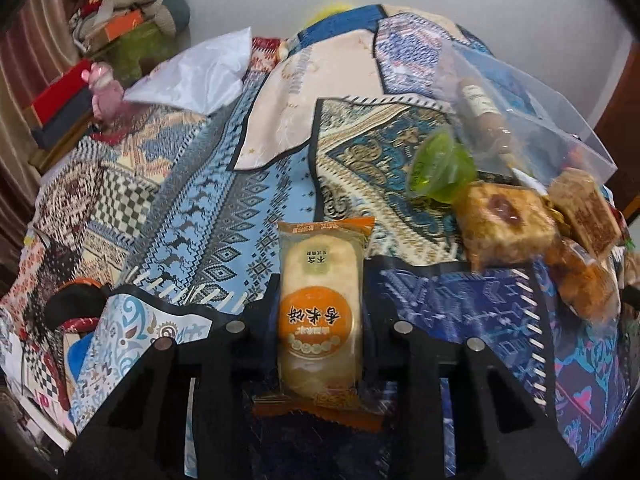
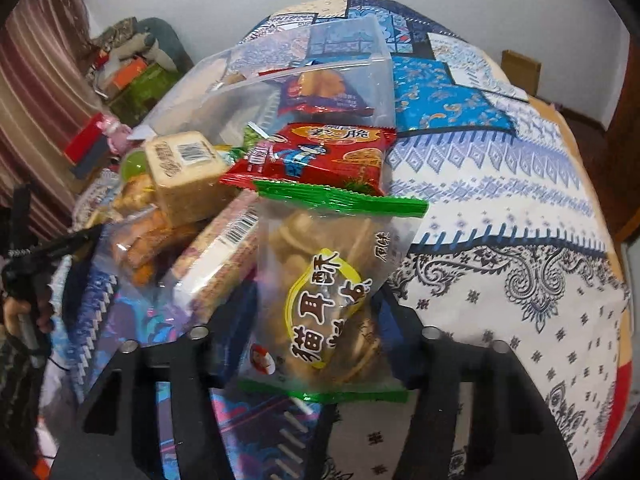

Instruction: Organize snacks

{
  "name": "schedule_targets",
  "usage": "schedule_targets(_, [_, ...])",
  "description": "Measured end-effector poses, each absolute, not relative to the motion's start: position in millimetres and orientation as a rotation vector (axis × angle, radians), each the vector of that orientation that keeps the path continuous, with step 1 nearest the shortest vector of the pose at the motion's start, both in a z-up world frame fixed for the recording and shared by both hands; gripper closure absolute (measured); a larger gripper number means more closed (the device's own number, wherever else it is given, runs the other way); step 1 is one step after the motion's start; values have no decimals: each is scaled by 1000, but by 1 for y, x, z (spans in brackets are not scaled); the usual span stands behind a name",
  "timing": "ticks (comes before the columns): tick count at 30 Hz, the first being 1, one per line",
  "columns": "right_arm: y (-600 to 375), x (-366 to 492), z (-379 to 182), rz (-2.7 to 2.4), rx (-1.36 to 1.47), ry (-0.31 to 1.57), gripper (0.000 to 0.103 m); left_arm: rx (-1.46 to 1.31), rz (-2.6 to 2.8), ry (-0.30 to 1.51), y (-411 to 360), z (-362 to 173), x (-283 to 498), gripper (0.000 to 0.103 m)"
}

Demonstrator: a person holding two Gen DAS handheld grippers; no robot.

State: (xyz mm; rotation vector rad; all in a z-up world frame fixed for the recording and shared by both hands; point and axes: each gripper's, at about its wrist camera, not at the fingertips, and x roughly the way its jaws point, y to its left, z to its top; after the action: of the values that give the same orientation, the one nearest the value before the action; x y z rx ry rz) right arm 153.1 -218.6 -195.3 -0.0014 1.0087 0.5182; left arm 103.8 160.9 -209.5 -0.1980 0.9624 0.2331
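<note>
Now, left gripper [image 1: 322,320]: we hold it closed on the rice cracker packet [image 1: 321,304], which stands lengthwise between the fingers with its orange label facing the camera.
Right gripper [image 2: 320,332]: we have it clamped on the cat-ear crisps bag [image 2: 326,300], the clear one with green seals, tilted a little and lifted in front of the pile.
Ahead of the left gripper: patterned cloths cover the bed [image 1: 192,208]; up and to the right lie a green jelly cup [image 1: 440,172], a wrapped square cake [image 1: 502,222] and more brown pastries just beside it.
Ahead of the right gripper: the red snack packet [image 2: 316,156] sits just past the crisps, touching them or nearly so; behind it stands the clear zip bag [image 2: 288,80], mouth open, with a blue packet already inside.
To the right gripper's left: a boxed biscuit with a barcode [image 2: 186,172] tops the loose heap.
Step in hand, as we judge it: both pieces are picked up and in transit toward the zip bag.
Next move calls for: carrying one packet over the bag's mouth, clearing the red packet, then releasing; the soft rim may fold, so we would feed them one at a time.
</note>
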Motion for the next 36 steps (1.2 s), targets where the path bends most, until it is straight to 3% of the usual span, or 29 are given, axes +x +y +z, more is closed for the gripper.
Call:
schedule_targets(4, [-223, 145, -188, 517, -13, 979, 60, -181, 216, 912, 149, -188, 97, 69])
schedule_targets(20, [-225, 147, -115, 539, 18, 784, 60, -185, 69, 735, 99, -99, 114, 69])
schedule_targets(36, [-186, 209, -82, 563, 9, 689, 60, -134, -20, 698, 52, -80, 195, 69])
